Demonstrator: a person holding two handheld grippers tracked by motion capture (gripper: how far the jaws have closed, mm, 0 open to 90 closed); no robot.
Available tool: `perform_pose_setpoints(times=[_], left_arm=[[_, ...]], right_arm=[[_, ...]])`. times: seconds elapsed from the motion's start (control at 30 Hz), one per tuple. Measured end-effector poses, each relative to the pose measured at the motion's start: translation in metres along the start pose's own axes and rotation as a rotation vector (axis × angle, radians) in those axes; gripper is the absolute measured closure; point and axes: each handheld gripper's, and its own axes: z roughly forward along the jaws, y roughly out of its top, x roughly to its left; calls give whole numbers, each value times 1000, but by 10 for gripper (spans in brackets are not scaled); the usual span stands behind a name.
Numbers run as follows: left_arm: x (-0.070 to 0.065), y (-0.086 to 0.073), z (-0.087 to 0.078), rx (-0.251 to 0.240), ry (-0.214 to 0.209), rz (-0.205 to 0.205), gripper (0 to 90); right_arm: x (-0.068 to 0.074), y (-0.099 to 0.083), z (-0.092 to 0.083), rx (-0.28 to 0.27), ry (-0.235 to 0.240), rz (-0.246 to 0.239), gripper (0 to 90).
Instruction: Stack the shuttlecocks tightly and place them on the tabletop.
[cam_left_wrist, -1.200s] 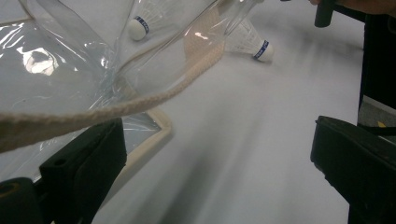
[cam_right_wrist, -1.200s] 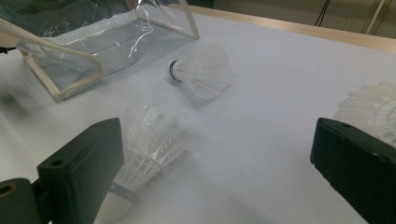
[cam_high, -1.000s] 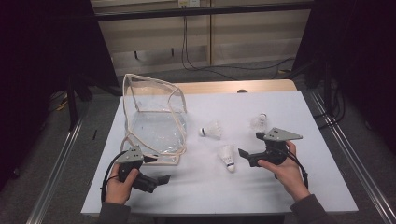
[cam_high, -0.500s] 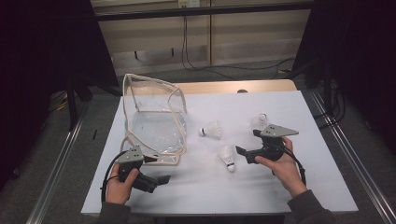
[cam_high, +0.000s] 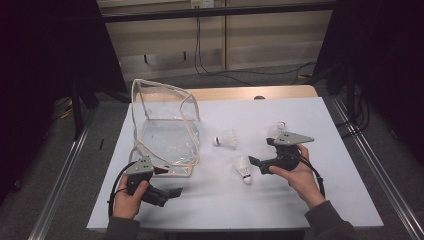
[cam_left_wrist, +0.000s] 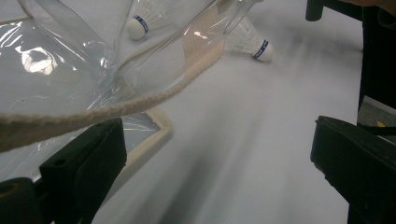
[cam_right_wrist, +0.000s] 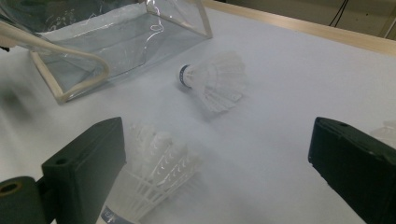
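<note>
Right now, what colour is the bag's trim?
Cream trim on clear plastic; clearest in the high view.

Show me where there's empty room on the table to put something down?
The table's near right corner is bare, beside the right gripper. So is the far strip behind the shuttlecocks. The front edge between the two hands is free too. It's crowded in the middle, around the shuttlecocks, and at the left, where the clear bag sits by the left gripper.

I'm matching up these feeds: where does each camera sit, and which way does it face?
High view: above the table's near side, facing forward and down; both hands, left tool, right tool.
Left gripper view: on the left tool, facing the clear bag.
Right gripper view: on the right tool, facing the nearest shuttlecock.
All share the bag.
</note>
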Motion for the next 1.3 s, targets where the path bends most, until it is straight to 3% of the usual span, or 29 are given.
perform_pose_setpoints(times=[0.33, 0.73, 1.3], left_arm=[[0, 0, 0, 1, -2, -2, 37], [0, 0, -1, 1, -2, -2, 37], [0, 0, -1, -2, -5, -2, 37]], right_arm=[[7, 0, 9, 30, 33, -29, 72], [14, 0, 21, 61, 91, -60, 200], [24, 0, 27, 134, 158, -154, 358]])
